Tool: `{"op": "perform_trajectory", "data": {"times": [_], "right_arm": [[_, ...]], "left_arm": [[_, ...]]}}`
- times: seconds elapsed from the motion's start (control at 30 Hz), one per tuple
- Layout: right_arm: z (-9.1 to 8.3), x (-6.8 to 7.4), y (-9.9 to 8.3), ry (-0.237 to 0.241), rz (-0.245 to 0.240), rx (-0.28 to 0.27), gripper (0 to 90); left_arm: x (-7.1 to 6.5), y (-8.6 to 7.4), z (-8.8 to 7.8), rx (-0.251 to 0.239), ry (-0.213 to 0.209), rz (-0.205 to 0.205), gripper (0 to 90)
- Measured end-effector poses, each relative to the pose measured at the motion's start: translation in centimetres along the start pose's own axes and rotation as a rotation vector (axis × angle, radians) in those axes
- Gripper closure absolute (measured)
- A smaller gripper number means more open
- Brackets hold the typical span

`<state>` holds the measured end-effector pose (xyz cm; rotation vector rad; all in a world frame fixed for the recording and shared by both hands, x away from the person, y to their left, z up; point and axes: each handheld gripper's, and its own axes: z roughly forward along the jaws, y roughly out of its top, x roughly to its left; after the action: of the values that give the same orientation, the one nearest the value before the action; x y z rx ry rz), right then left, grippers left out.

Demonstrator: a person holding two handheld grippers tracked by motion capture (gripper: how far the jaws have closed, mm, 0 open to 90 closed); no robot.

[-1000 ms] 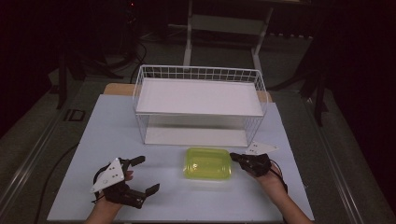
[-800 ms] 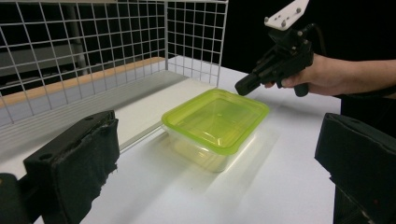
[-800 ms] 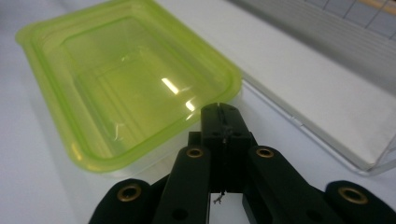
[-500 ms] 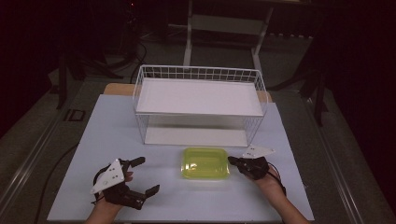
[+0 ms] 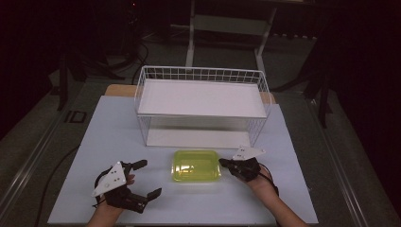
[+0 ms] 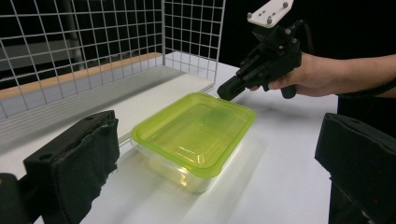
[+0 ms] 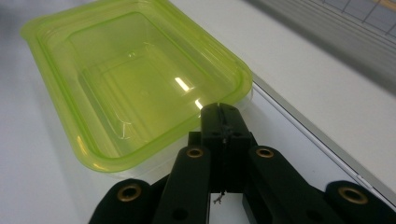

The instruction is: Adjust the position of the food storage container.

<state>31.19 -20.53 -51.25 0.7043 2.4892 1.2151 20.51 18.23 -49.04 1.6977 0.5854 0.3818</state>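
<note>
A clear container with a yellow-green lid (image 5: 196,165) lies flat on the white table, in front of the wire rack. My right gripper (image 5: 222,162) is shut, and its joined tips touch the rim at the container's right end (image 7: 233,88). The right gripper view shows the right gripper (image 7: 219,112) with its jaws pressed together right at the lid's edge. My left gripper (image 5: 147,178) stands open to the left of the container, apart from it. In the left gripper view the container (image 6: 196,135) lies beyond the left gripper (image 6: 215,172), with the right gripper (image 6: 225,92) at the container's far corner.
A white wire rack (image 5: 201,101) with a flat shelf stands behind the container, its base board on the table. The white table top (image 5: 118,137) has free room at the left and the front. Dark floor and stand legs surround the table.
My shut right gripper has moved left against the container's right end, and the container has slid a little to the left with it. The left gripper has held still.
</note>
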Motion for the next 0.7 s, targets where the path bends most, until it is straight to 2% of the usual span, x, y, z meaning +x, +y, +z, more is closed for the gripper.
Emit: {"op": "perform_trajectory", "data": {"times": [0.17,0.3,0.4,0.47,0.53,0.57,0.6,0.67,0.7], "right_arm": [[-0.5,-0.1,0.2,-0.008,0.015,-0.016,88.8],[-1.6,-0.2,0.3,0.006,0.047,-0.054,80.1],[-2.4,0.0,0.3,-0.008,0.083,-0.076,66.2],[-2.9,0.2,0.2,-0.008,0.109,-0.085,52.7],[-3.3,0.4,0.1,-0.008,0.118,-0.103,43.2],[-3.3,0.4,0.1,-0.008,0.118,-0.103,43.2],[-3.6,0.6,0.0,-0.016,0.108,-0.116,27.4],[-3.8,0.9,0.1,-0.015,0.102,-0.118,16.3],[-4.0,0.9,0.1,-0.010,0.106,-0.129,14.5]], "left_arm": [[0.1,0.0,-0.1,-0.002,0.005,-0.005,0.4],[0.2,0.0,0.0,-0.007,0.008,-0.014,0.4],[0.2,0.0,0.1,-0.011,0.006,-0.023,0.4],[0.2,-0.1,0.2,-0.012,0.000,-0.027,0.4],[0.2,-0.2,0.3,-0.007,0.000,-0.038,0.4],[0.2,-0.2,0.3,-0.007,0.000,-0.038,0.4],[0.3,-0.3,0.3,-0.004,0.001,-0.037,0.4],[0.4,-0.3,0.5,-0.001,-0.007,-0.048,0.4],[0.4,-0.3,0.6,0.005,-0.001,-0.046,0.4]]}}
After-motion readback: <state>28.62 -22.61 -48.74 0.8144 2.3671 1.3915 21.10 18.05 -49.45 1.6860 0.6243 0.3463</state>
